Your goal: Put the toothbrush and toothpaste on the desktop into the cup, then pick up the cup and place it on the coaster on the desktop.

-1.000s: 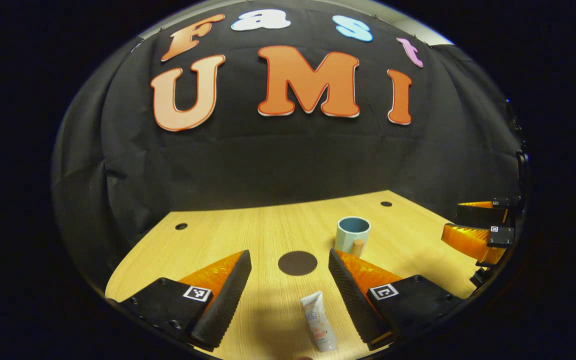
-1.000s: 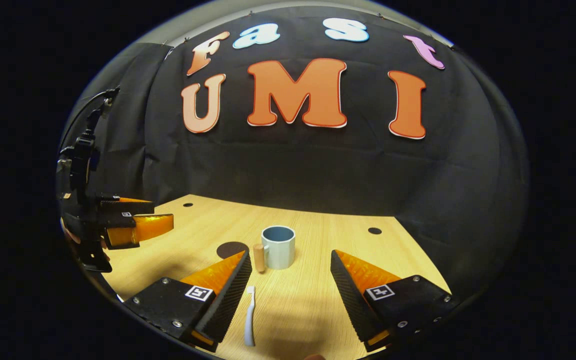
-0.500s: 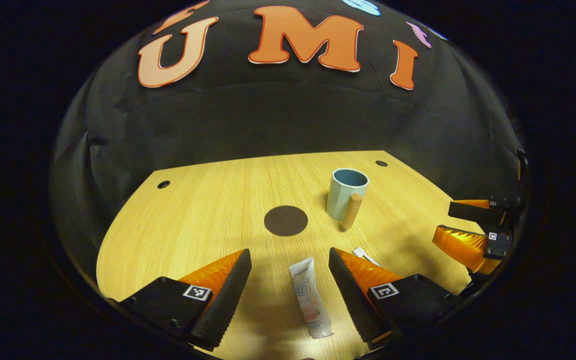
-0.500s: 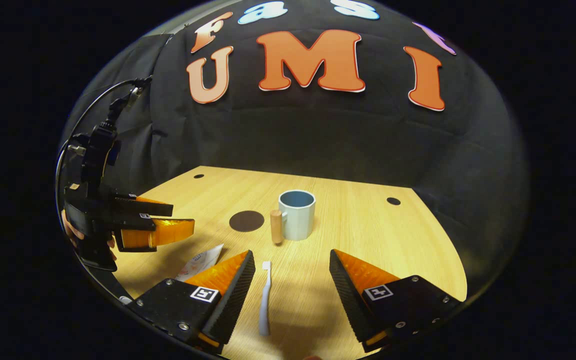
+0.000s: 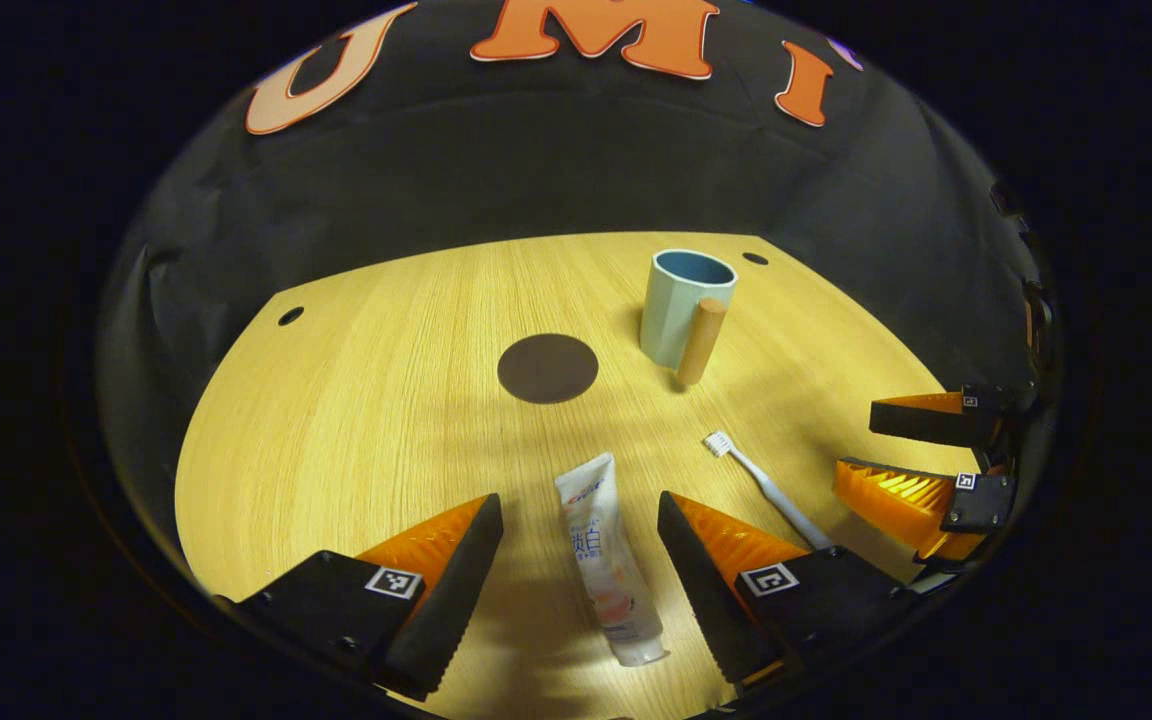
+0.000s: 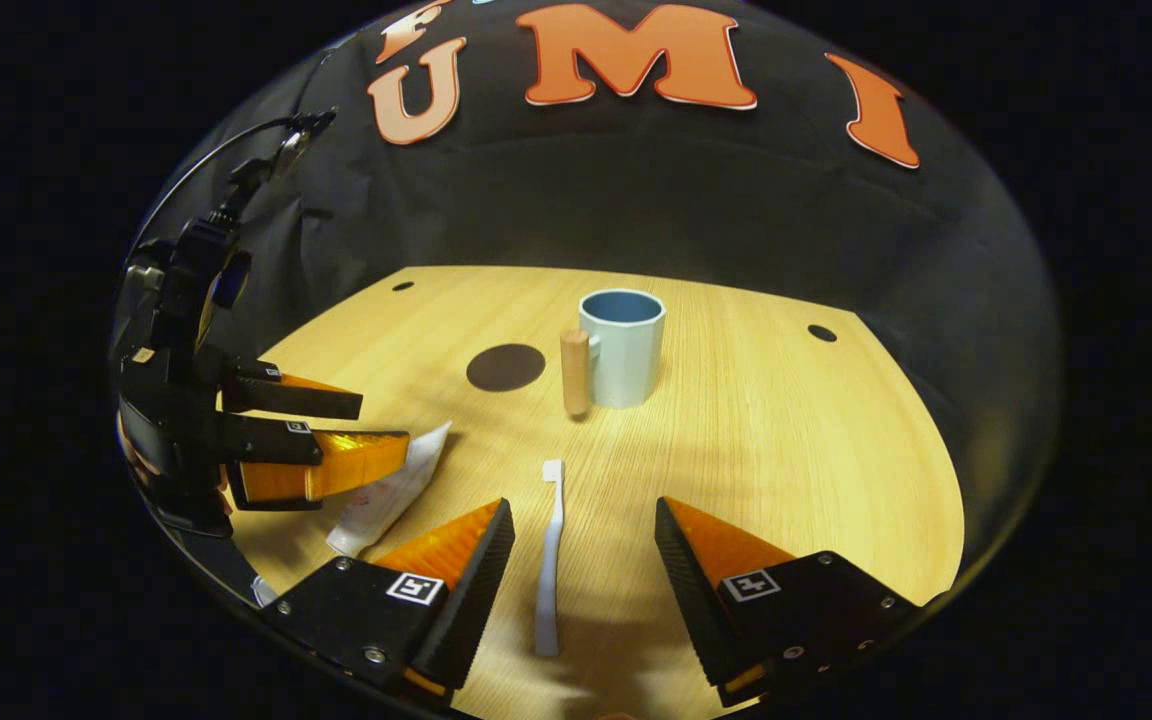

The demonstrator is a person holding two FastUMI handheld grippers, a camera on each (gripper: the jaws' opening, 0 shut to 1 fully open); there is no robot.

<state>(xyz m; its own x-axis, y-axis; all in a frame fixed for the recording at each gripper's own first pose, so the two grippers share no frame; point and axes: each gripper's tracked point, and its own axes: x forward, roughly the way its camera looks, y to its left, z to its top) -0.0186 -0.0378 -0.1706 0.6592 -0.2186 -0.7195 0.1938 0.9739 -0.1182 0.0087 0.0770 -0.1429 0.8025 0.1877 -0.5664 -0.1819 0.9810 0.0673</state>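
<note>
**A:** Between the left gripper's fingers lies the paste, flat on the surface, cap toward the camera. That gripper is wide open and holds nothing. Same for the right gripper: spread wide, empty, with the brush lying lengthways in its gap, bristles pointing to the cup.

**B:** Where is the cup against the coaster?

**A:** Upright, just beside it, handle on the coaster side. Both are well beyond the paste and brush.

**B:** So the grasps come first, I judge. How would you take them?

**A:** Lower each gripper until the fingers straddle its thing, then close across the narrow width. The brush is thin, so the fingers likely need to come down to the surface. I'd grip the paste mid-body, not at the cap, so it drops into the cup cleanly.
</note>
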